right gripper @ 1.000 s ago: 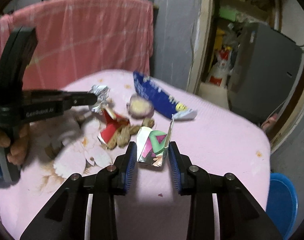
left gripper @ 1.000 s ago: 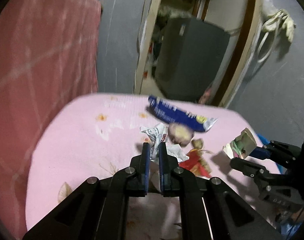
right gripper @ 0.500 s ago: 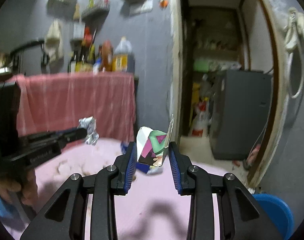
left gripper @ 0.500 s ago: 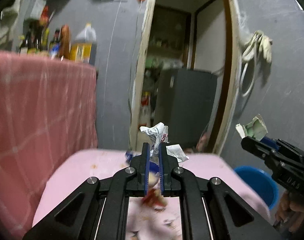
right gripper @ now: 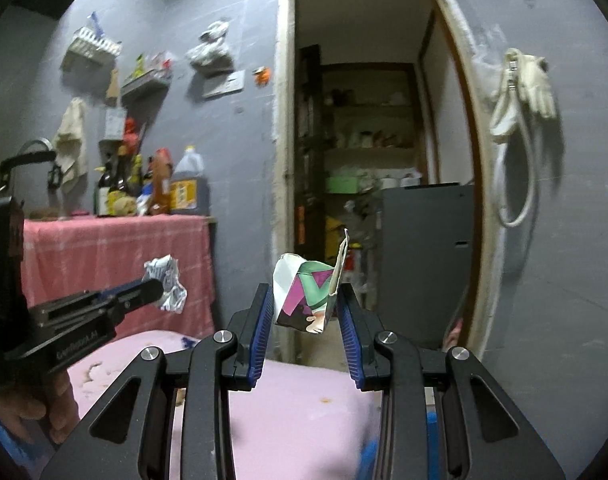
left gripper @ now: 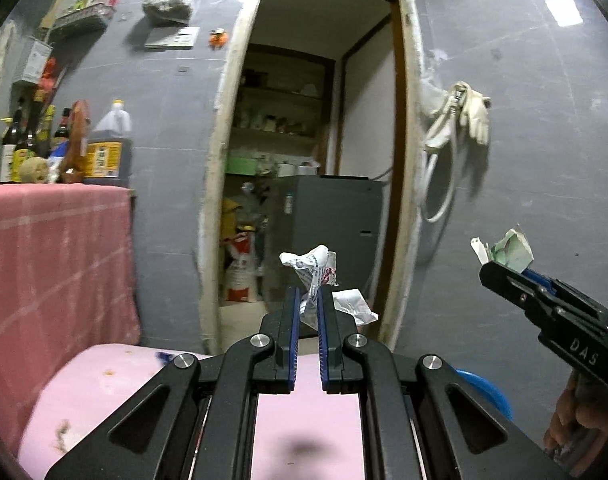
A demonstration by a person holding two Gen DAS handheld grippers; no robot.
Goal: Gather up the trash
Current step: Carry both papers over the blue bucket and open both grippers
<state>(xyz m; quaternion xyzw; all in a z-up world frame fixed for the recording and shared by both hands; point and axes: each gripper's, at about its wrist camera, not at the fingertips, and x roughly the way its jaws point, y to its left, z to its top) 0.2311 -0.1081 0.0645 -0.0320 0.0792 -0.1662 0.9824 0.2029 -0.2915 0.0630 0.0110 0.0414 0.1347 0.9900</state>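
Observation:
My left gripper (left gripper: pixel 307 294) is shut on a crumpled white wrapper (left gripper: pixel 316 270) with red print and holds it up in the air above the pink table (left gripper: pixel 103 384). It also shows in the right wrist view (right gripper: pixel 165 284). My right gripper (right gripper: pixel 306 308) is shut on a crushed white, green and purple carton (right gripper: pixel 308 294), also lifted above the table. The carton shows at the right of the left wrist view (left gripper: pixel 508 248). A blue bin (left gripper: pixel 484 392) sits low at the right, beyond the table's edge.
A red cloth-covered counter (right gripper: pixel 115 256) with bottles (right gripper: pixel 183 188) stands at the left. An open doorway (left gripper: pixel 312 184) with a grey cabinet (left gripper: pixel 332 224) lies ahead. Gloves and a hose (right gripper: pixel 520 92) hang on the grey wall.
Both grippers rose from the table with their trash, and the views tilted up from the table to the wall and doorway. The other trash dropped out of view.

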